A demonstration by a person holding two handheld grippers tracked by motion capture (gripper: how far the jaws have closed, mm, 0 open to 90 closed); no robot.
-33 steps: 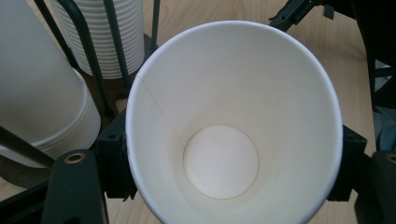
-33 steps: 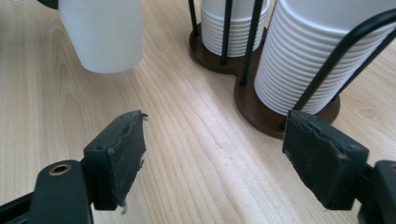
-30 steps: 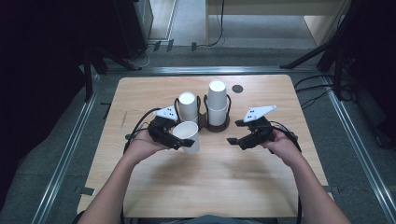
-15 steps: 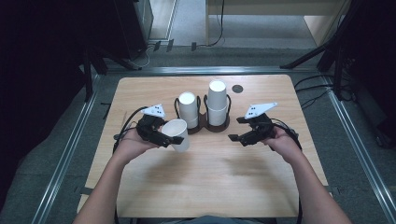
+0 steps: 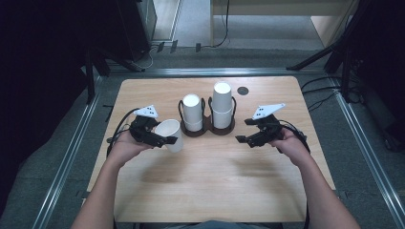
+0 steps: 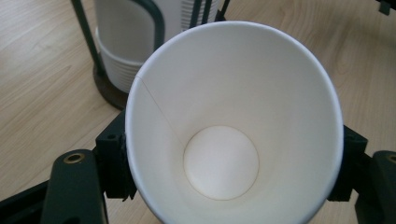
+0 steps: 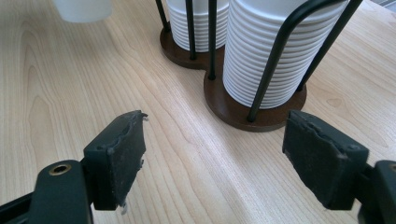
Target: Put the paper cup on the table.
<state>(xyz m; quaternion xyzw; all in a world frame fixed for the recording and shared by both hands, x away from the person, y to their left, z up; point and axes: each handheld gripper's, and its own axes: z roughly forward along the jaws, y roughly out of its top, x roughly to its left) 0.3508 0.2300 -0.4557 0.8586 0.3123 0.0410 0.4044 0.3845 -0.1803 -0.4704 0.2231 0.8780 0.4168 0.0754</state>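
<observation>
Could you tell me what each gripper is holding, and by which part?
Left gripper clamps the paper cup by its side walls; right gripper holds nothing.

left gripper (image 5: 168,140) clamped tight near the table's left edge, right gripper (image 5: 242,139) spread wide opposite, both forearms reaching from the near edge.

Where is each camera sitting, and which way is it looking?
High view: sits above the person's side of the table, looking forward and down; both forearms, left claw and right claw show.
Left gripper view: rides the left claw, looking into the held paper cup; a black jaw presses on each side of the cup.
Right gripper view: rides the right claw, jaws wide apart, facing the cup holder.
Shared: all three see the cup holder and its cup stacks.
</observation>
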